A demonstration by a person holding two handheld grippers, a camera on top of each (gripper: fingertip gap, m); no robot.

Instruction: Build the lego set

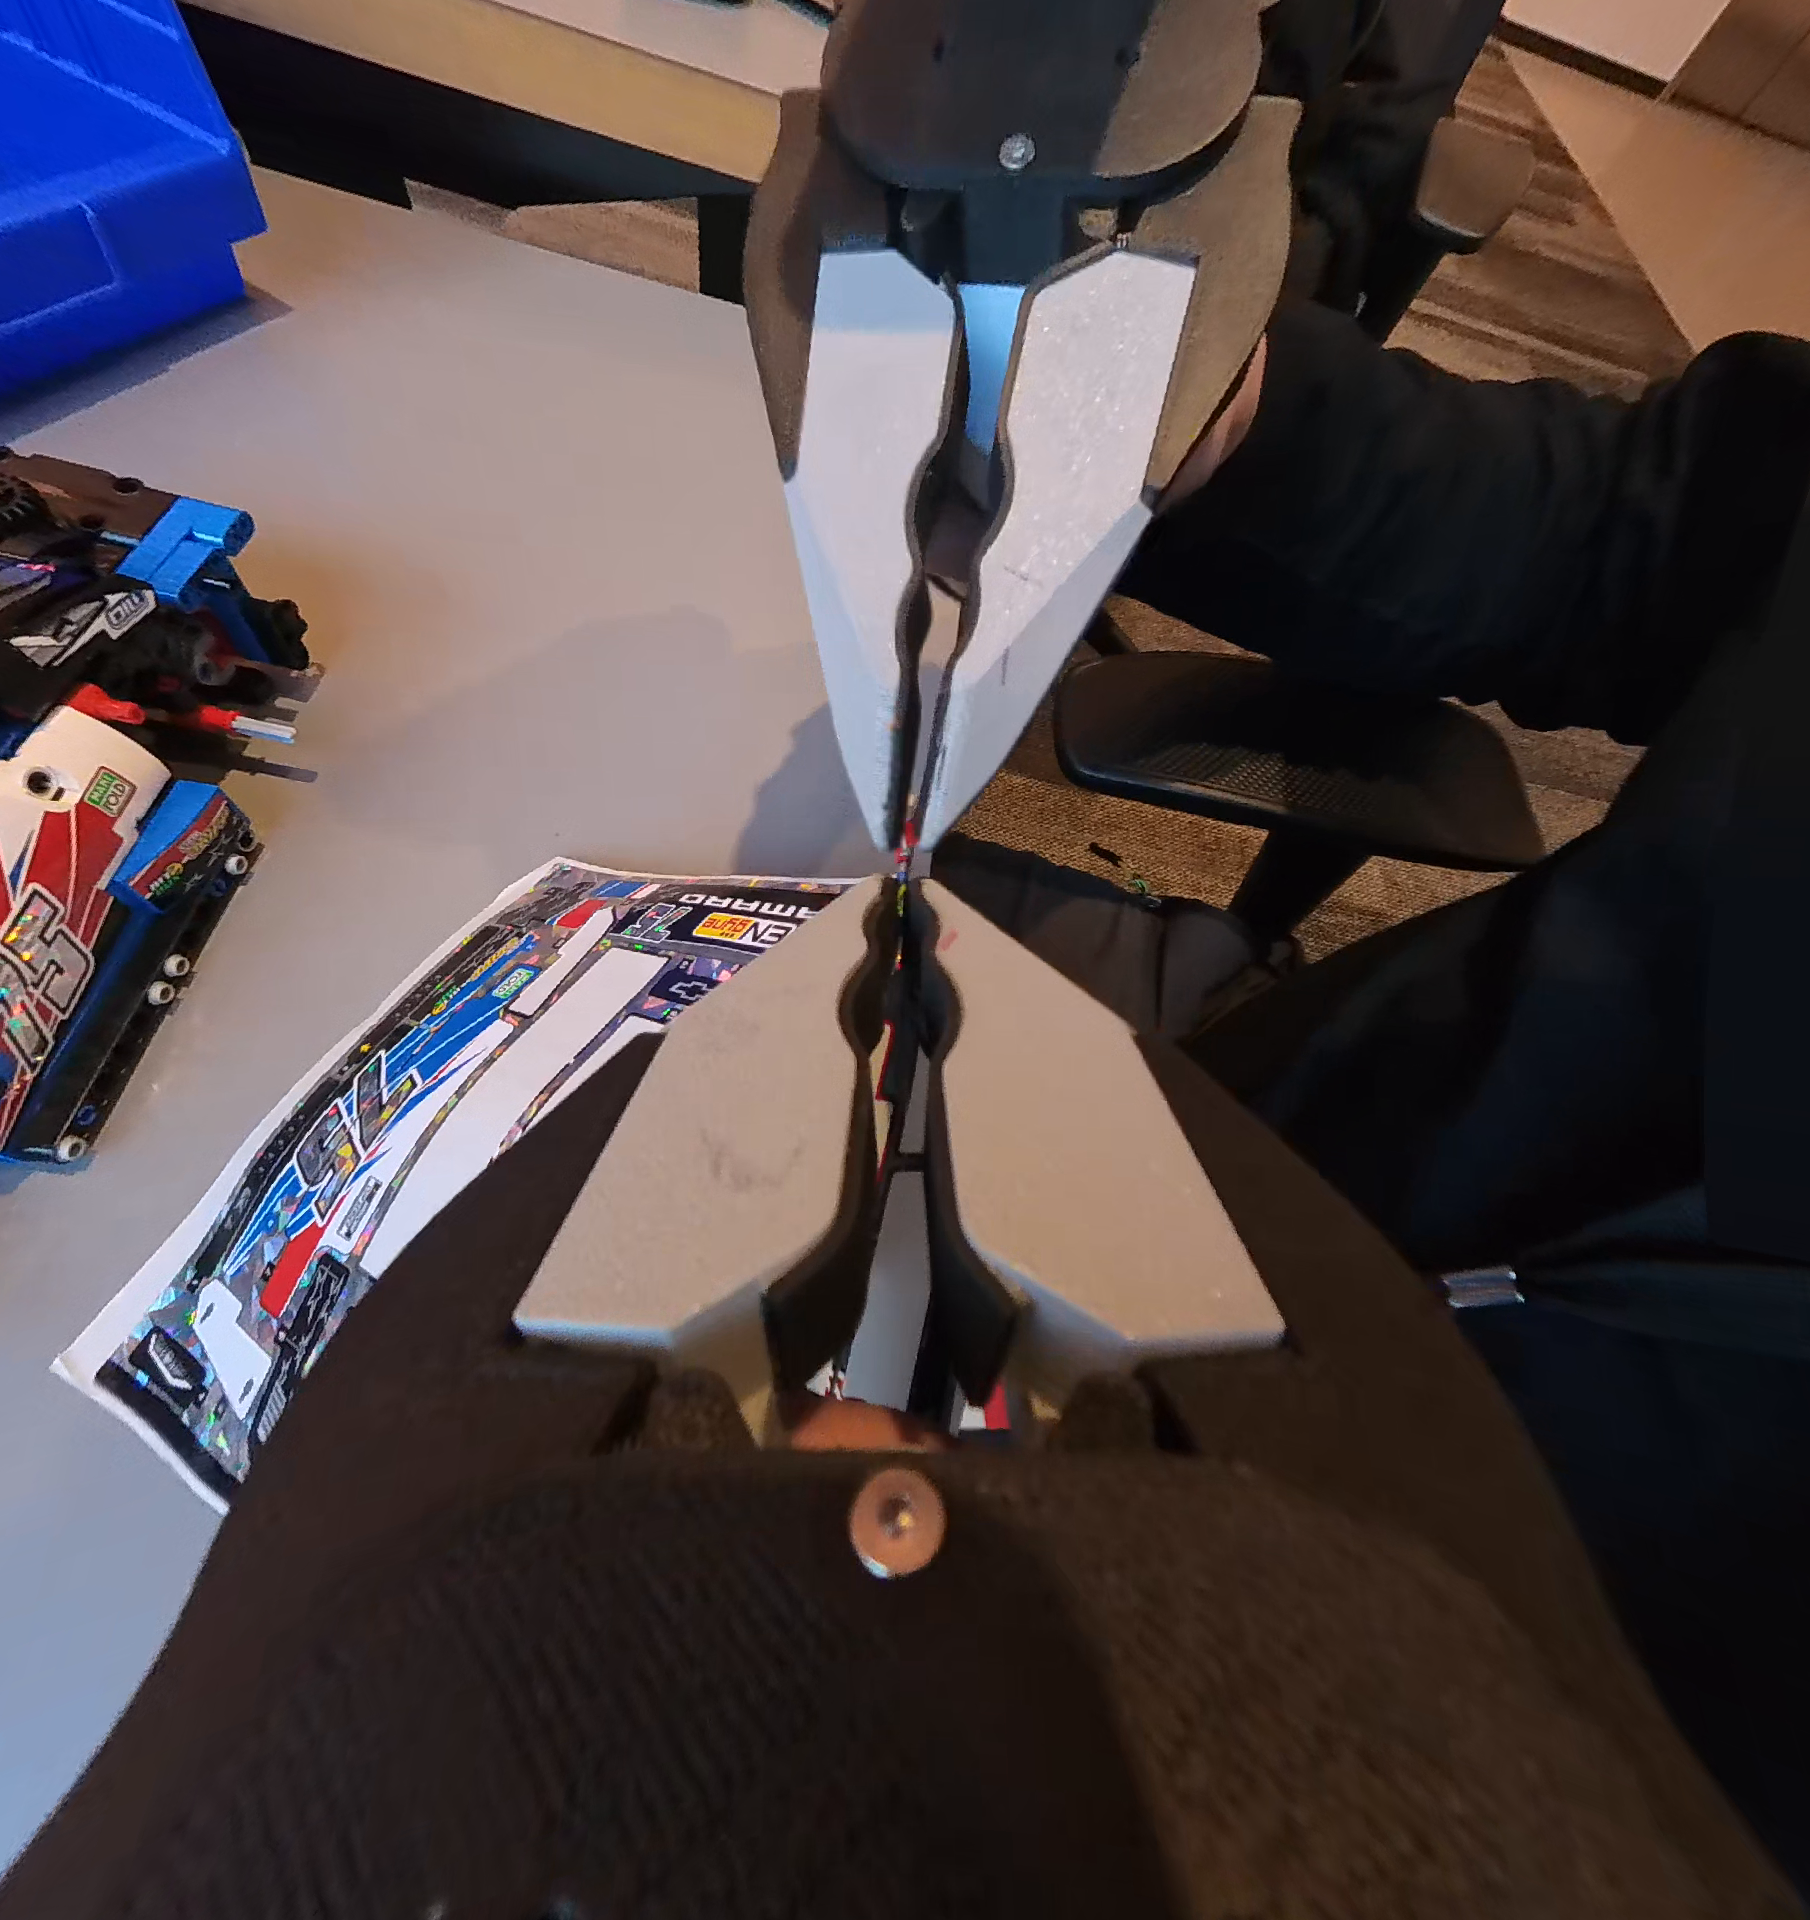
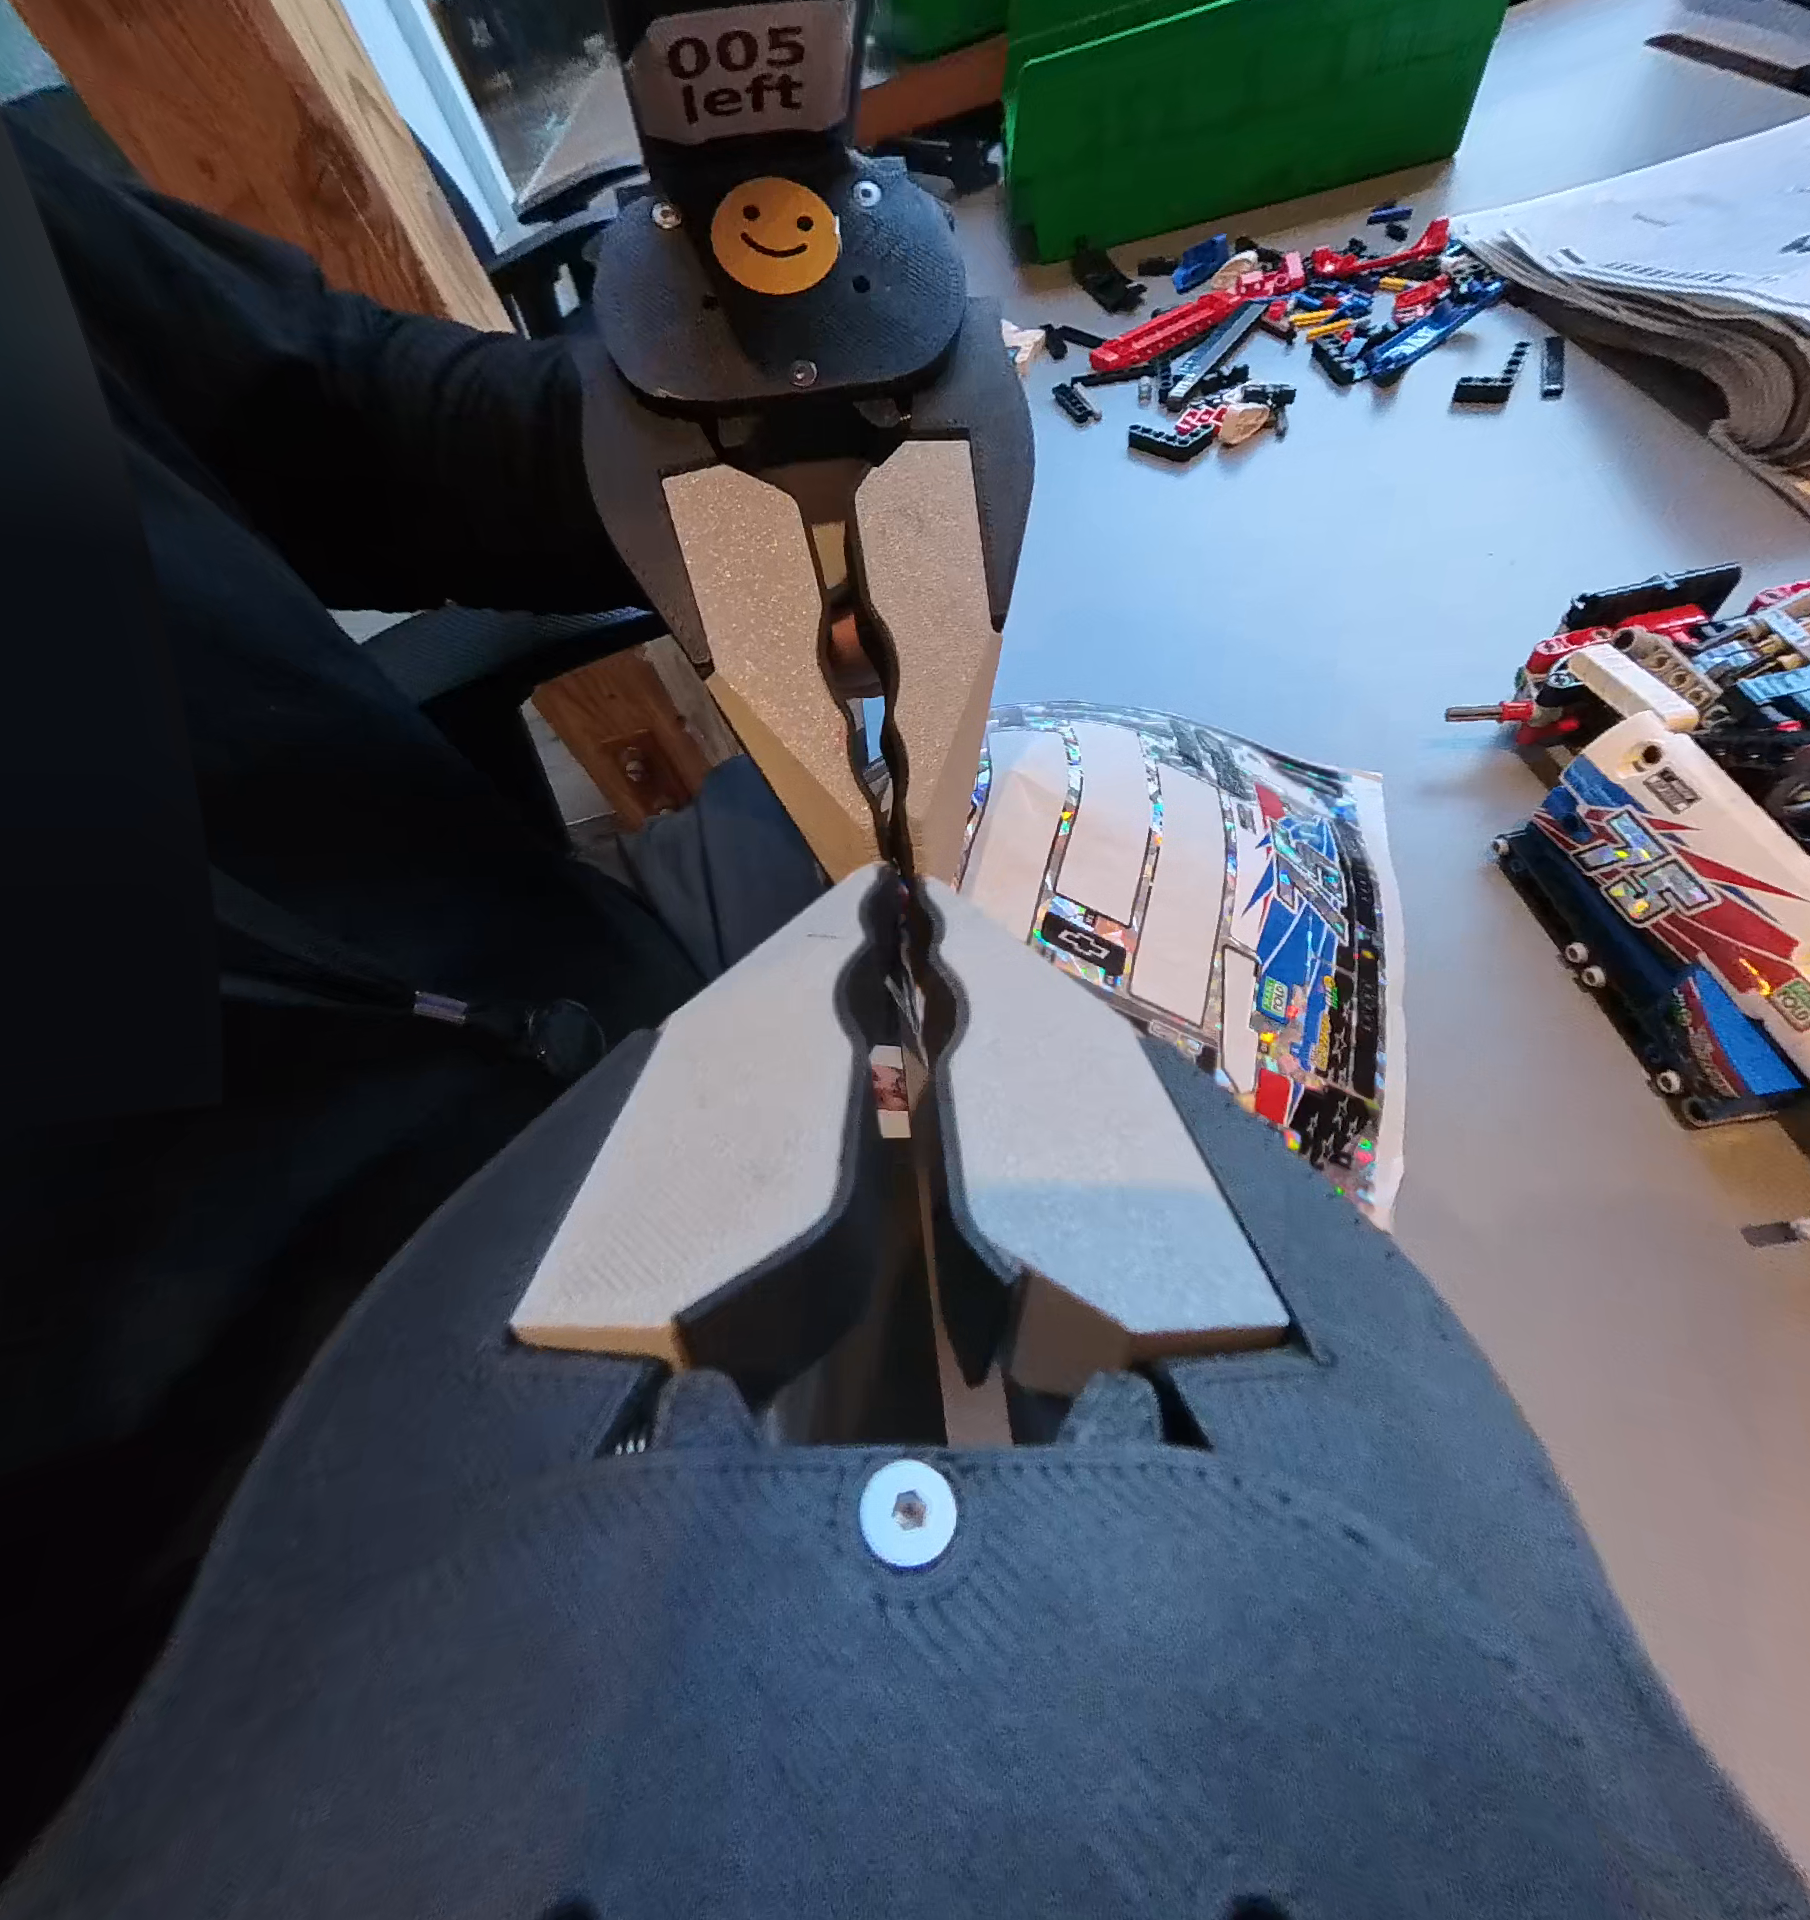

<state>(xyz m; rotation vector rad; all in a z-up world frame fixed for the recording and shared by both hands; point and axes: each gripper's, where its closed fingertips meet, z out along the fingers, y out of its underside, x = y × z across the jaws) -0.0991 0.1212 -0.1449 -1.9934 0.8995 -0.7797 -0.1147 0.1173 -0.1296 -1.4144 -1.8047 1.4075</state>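
Observation:
My left gripper (image 1: 896, 885) and right gripper (image 2: 896, 883) meet tip to tip above the table's near edge. Both are shut on a thin sticker seen edge-on, a red, black and white strip between the left fingers (image 1: 893, 1049) and the right fingers (image 2: 893, 1081). The right gripper (image 1: 906, 840) faces me in the left wrist view, and the left gripper (image 2: 893, 860) in the right wrist view. The glittery sticker sheet (image 1: 413, 1091) (image 2: 1192, 914) lies curled on the grey table (image 1: 516, 468). The partly built blue, white and red lego car (image 1: 49, 831) (image 2: 1711, 883) sits beyond it.
A blue bin (image 1: 70, 156) stands at the table's far left. A green bin (image 2: 1244, 114), several loose lego pieces (image 2: 1296, 322) and a stack of instruction booklets (image 2: 1711, 260) lie at the back. A black chair armrest (image 1: 1244, 738) and a person's dark sleeves are beside the table edge. My two grippers' fingertips are within a few centimetres of each other.

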